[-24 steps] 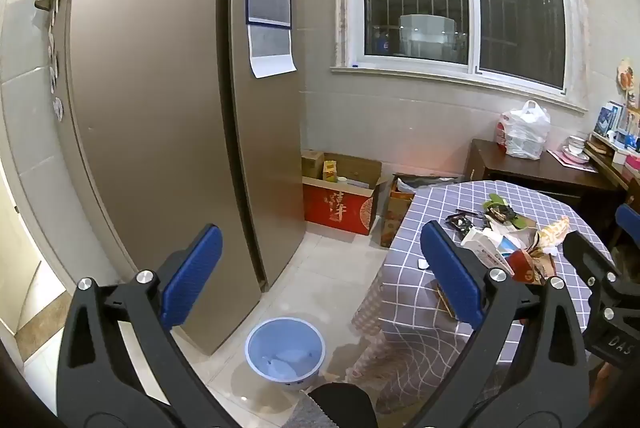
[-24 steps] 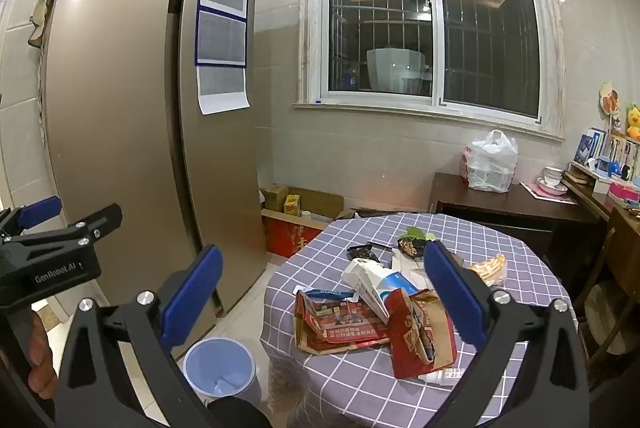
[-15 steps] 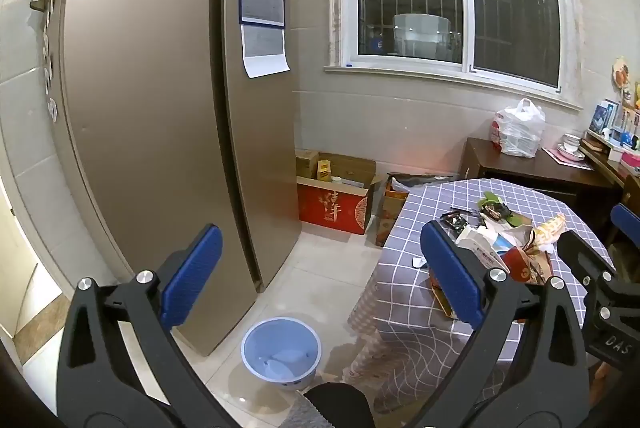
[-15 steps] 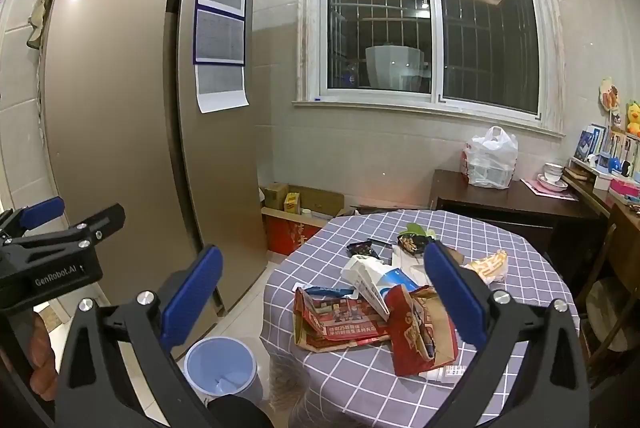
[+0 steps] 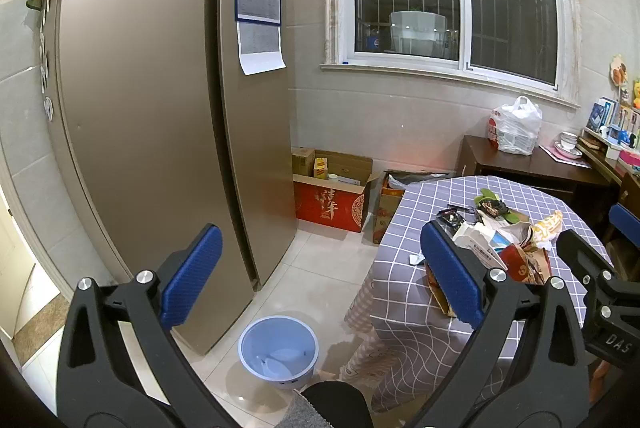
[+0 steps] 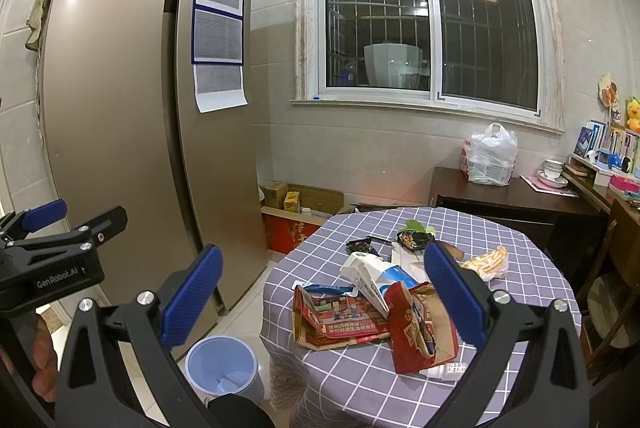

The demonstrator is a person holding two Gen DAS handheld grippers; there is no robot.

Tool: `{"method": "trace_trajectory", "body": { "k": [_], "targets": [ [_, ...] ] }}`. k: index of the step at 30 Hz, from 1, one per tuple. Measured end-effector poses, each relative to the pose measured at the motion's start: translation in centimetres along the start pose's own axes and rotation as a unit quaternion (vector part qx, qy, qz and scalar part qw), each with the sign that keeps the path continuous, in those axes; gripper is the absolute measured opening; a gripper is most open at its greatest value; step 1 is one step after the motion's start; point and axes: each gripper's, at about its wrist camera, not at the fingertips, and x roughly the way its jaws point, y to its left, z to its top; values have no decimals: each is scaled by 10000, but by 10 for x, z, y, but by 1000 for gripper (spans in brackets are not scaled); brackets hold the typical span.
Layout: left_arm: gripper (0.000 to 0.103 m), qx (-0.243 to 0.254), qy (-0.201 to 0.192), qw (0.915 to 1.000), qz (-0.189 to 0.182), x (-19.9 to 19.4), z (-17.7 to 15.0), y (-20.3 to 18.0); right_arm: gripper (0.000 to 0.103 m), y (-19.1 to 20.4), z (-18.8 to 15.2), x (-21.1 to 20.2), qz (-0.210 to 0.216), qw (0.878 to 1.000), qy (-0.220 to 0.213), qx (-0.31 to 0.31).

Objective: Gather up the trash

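Trash lies piled on a round table with a purple checked cloth (image 6: 500,228): a red paper bag (image 6: 416,328), a flat red wrapper (image 6: 340,320), a white and blue carton (image 6: 380,276), dark wrappers (image 6: 362,247) and a yellow wrapper (image 6: 486,262). A light blue bin (image 6: 222,368) stands on the floor left of the table; it also shows in the left wrist view (image 5: 278,352). My left gripper (image 5: 320,280) is open and empty, above the floor and bin. My right gripper (image 6: 320,296) is open and empty, in front of the trash pile.
A tall bronze fridge (image 5: 160,108) fills the left. Cardboard boxes (image 5: 332,188) sit on the floor under the window. A dark sideboard (image 6: 512,196) with a white plastic bag (image 6: 490,156) stands behind the table. A chair (image 6: 612,280) is at the right.
Both views have shifted slightly: the left camera has tilted a little, and the table and bin sit marginally lower and nearer. Both grippers stay open and empty.
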Motion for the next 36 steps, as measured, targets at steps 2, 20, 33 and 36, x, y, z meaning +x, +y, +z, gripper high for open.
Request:
{"method": "trace_trajectory", "body": {
  "k": [2, 20, 33, 36],
  "targets": [
    [97, -6, -2, 10000, 4, 0, 0, 1, 99, 0, -1, 1, 10, 10000, 13, 6],
    [97, 1, 7, 10000, 3, 1, -3, 1, 99, 1, 1, 2, 54, 10000, 48, 52],
    [97, 13, 19, 10000, 14, 3, -7, 2, 99, 1, 0, 3, 65, 9999, 56, 58],
    [97, 11, 29, 10000, 9, 4, -9, 3, 99, 3, 0, 4, 65, 9999, 61, 53]
  ]
}}
